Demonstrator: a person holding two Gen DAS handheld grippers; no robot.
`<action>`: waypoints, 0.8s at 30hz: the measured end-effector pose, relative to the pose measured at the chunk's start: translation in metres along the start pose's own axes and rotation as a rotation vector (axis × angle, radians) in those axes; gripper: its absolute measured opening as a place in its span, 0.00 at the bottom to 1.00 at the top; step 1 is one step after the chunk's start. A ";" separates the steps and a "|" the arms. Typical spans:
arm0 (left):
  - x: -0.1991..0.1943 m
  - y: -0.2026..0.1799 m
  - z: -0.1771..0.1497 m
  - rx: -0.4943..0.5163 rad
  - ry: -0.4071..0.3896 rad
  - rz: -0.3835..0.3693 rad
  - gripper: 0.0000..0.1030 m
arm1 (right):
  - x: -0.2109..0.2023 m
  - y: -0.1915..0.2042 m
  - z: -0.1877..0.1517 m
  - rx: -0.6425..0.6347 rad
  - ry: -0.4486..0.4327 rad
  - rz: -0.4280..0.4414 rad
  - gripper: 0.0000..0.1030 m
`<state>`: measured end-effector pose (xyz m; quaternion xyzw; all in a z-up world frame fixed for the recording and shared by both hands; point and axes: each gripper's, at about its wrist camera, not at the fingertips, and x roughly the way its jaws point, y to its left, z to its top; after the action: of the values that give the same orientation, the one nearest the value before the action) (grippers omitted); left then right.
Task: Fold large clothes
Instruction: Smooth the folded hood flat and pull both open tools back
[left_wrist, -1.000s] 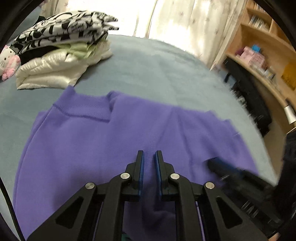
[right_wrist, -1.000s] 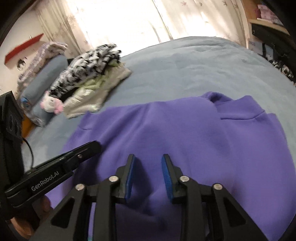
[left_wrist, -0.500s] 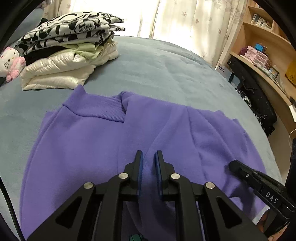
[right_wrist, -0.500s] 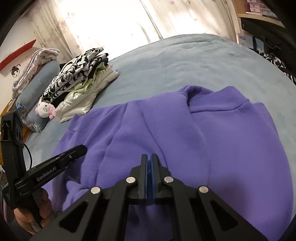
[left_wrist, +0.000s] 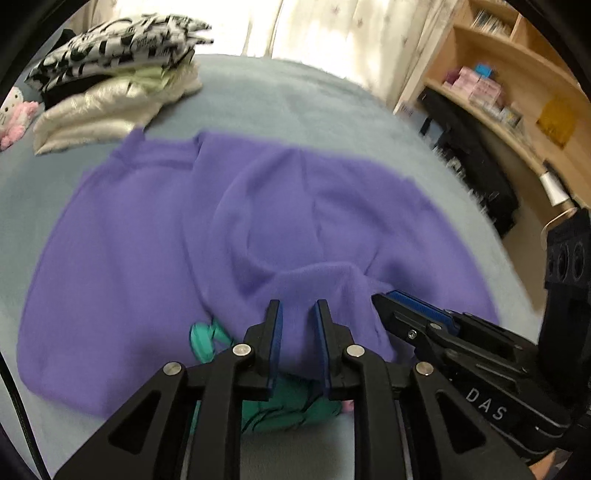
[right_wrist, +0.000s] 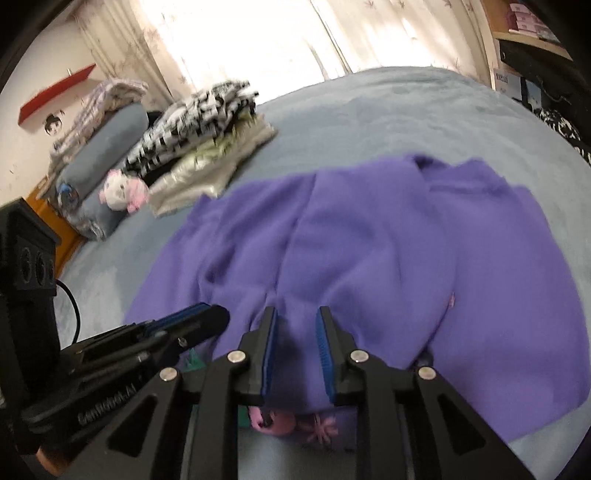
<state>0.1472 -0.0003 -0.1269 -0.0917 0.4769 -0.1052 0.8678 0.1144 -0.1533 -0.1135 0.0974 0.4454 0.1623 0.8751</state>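
A purple sweater (left_wrist: 147, 240) (right_wrist: 406, 240) lies spread on the grey-blue bed (left_wrist: 295, 103), collar at the far side. Its near hem is bunched up and turned, showing a green print (left_wrist: 280, 410) and a pink print (right_wrist: 280, 422) underneath. My left gripper (left_wrist: 298, 310) has a raised fold of the hem filling the gap between its pads while its jaws are opening. My right gripper (right_wrist: 295, 317) sits close beside it on the same hem, its jaws opening too, with fabric lying loose between them. Each gripper shows in the other's view, the right gripper (left_wrist: 391, 297) and the left gripper (right_wrist: 207, 314).
A stack of folded clothes (left_wrist: 110, 85) (right_wrist: 207, 129) sits at the far left of the bed, with a plush toy (left_wrist: 14, 114) (right_wrist: 122, 190) and a rolled pillow (right_wrist: 99, 158) beside it. Wooden shelves (left_wrist: 498, 92) and dark bags stand past the bed's right edge.
Both grippers have drawn together at the near hem, which now stands up in a fold. The right jaws went from shut to apart. More of the green print is uncovered.
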 end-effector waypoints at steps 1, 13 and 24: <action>0.004 0.001 -0.004 0.005 0.010 0.005 0.16 | 0.006 -0.001 -0.005 0.005 0.021 -0.009 0.21; -0.009 0.003 -0.011 -0.029 0.039 0.020 0.19 | -0.004 -0.001 -0.013 0.031 -0.001 -0.028 0.21; -0.052 0.005 -0.026 -0.074 0.046 0.065 0.51 | -0.042 0.005 -0.030 0.089 -0.037 0.005 0.21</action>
<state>0.0984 0.0169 -0.0995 -0.1059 0.5029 -0.0612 0.8556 0.0659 -0.1638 -0.0987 0.1401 0.4358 0.1428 0.8775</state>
